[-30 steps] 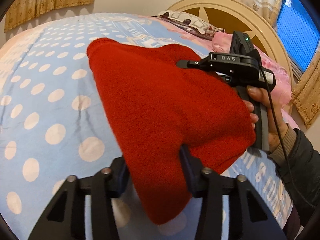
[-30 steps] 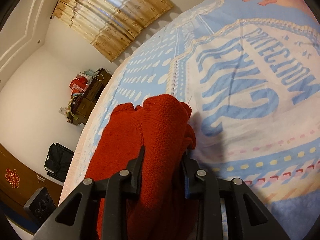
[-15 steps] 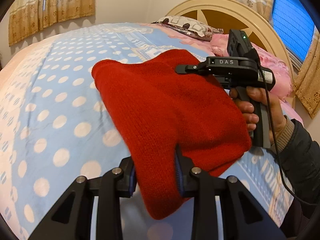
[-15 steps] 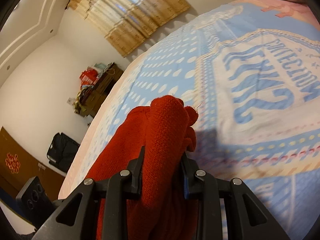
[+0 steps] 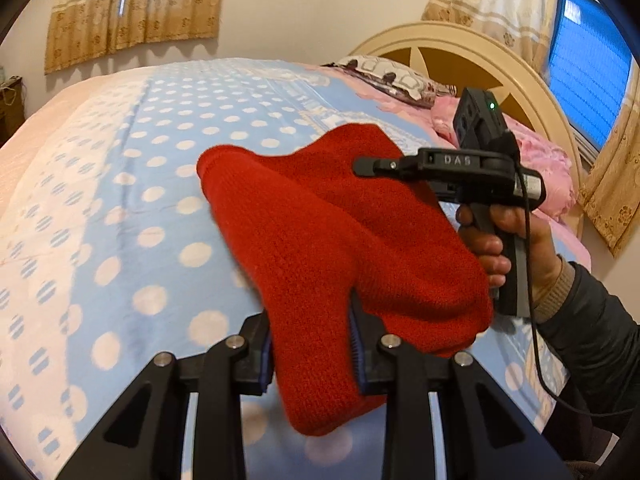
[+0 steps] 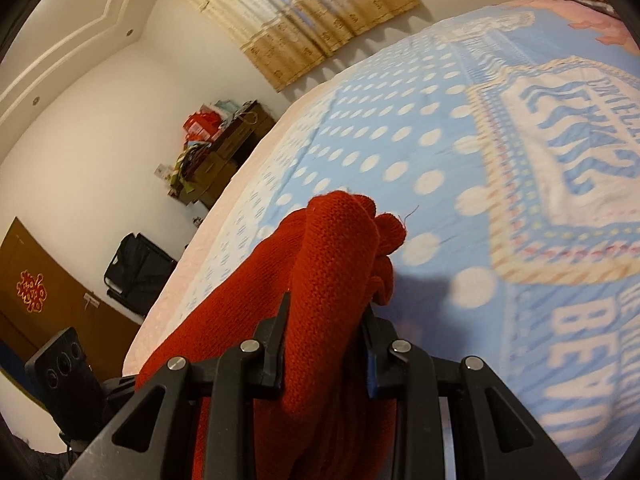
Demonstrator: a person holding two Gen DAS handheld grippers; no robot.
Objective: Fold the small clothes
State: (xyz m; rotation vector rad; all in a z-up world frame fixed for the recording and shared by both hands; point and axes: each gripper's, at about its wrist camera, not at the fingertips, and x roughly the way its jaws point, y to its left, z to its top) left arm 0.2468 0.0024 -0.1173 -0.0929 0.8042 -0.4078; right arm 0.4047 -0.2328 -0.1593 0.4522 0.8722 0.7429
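Note:
A red knitted garment (image 5: 320, 240) hangs in the air above the bed, held by both grippers. My left gripper (image 5: 312, 344) is shut on its near edge, with cloth hanging below the fingers. My right gripper (image 6: 326, 336) is shut on a bunched edge of the same red garment (image 6: 332, 248). In the left wrist view the right gripper (image 5: 362, 167) comes in from the right, held in a hand, its tip against the garment's far side. The far end of the garment droops toward the bedspread.
The bed carries a blue bedspread with white dots (image 5: 120, 200) and a lettered panel (image 6: 560, 152). A cream headboard (image 5: 460, 52), pink pillows (image 5: 536, 152), curtains, a dark cabinet (image 6: 224, 148) and a black bag (image 6: 136, 272) stand around.
Both grippers have lifted the red garment higher above the bed and drawn back a little. The grips have not changed.

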